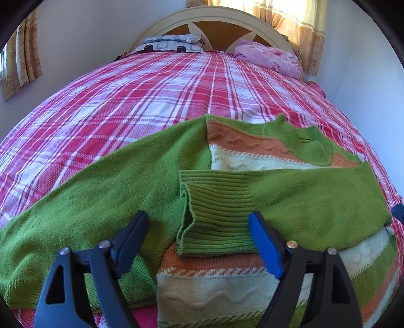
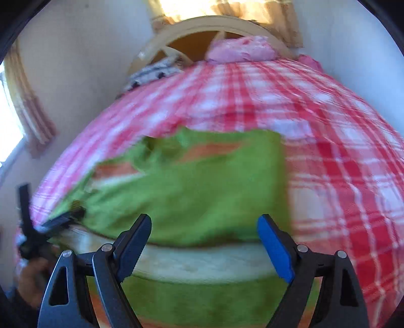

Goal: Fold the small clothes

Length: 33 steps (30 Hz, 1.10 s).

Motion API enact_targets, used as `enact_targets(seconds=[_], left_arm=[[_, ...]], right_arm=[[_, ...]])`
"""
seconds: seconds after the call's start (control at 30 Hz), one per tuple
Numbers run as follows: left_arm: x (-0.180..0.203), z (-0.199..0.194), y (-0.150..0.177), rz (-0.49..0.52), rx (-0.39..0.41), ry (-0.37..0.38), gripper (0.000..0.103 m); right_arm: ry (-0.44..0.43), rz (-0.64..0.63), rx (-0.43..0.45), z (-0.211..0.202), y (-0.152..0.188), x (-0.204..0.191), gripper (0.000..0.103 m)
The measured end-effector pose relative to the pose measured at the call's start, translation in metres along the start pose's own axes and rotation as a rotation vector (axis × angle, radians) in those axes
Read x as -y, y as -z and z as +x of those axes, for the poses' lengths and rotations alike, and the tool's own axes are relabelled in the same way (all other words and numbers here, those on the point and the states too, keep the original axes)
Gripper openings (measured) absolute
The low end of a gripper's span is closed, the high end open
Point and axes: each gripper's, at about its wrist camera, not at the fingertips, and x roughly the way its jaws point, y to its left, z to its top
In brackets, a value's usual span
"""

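Observation:
A green knitted sweater (image 1: 101, 201) with orange and cream stripes lies flat on the red plaid bedspread (image 1: 126, 101). One sleeve is folded across the chest and ends in a ribbed cuff (image 1: 217, 201); the other sleeve stretches out to the left. My left gripper (image 1: 198, 217) hovers open just over that cuff, its pads off the cloth. The blurred right wrist view shows the sweater (image 2: 202, 181) from its right side, with my right gripper (image 2: 204, 218) open above the folded sleeve and empty. The left gripper (image 2: 50, 224) and the hand (image 2: 32, 275) holding it appear at that view's left edge.
At the head of the bed a patterned grey pillow (image 1: 169, 44) and a pink pillow (image 1: 267, 56) rest against a curved headboard (image 1: 214, 15). Yellow curtains (image 1: 298, 22) hang behind. White walls flank the bed on both sides.

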Motion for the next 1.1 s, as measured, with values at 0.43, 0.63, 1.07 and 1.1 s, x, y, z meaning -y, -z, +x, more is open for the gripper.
enact_targets(seconds=[0.43, 0.63, 1.07, 1.1], left_arm=[[-0.001, 0.001, 0.001, -0.004, -0.007, -0.01, 0.094], [0.0, 0.001, 0.001, 0.002, -0.011, -0.023, 0.097], [-0.03, -0.029, 0.022, -0.118, 0.016, 0.002, 0.097], [-0.031, -0.031, 0.025, -0.115, 0.013, -0.002, 0.097]], right_arm=[[-0.007, -0.098, -0.083, 0.039, 0.042, -0.045, 0.087], [0.052, -0.183, -0.082, 0.039, 0.053, -0.059, 0.09], [0.011, -0.151, -0.043, 0.032, 0.056, -0.051, 0.091], [0.011, -0.151, -0.043, 0.033, 0.056, -0.051, 0.091]])
